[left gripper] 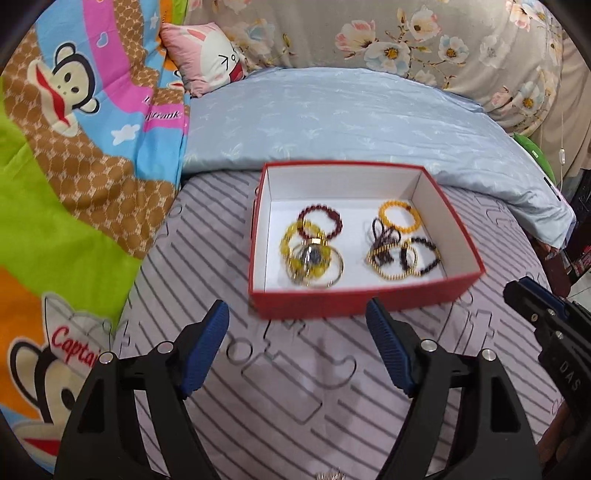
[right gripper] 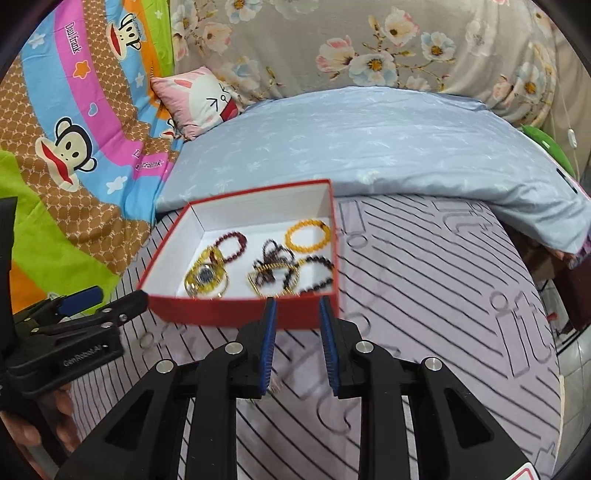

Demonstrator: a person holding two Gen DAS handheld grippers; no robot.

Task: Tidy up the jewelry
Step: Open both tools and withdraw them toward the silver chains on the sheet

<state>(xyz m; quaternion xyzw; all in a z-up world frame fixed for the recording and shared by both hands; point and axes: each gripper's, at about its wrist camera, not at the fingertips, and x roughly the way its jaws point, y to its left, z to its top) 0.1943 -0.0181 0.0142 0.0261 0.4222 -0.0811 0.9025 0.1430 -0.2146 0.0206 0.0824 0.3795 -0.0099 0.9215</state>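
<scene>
A red box with a white inside sits on the striped sheet and holds several bracelets: a dark red bead one, an orange bead one, a gold watch on yellow beads and a gold chain with dark beads. My left gripper is open and empty, just in front of the box. My right gripper is open with a narrow gap, empty, at the box's near right corner. A small silvery piece lies on the sheet under it.
A light blue quilt lies behind the box. A colourful monkey blanket covers the left. A pink pillow and a floral cover are at the back. The bed edge drops off at the right.
</scene>
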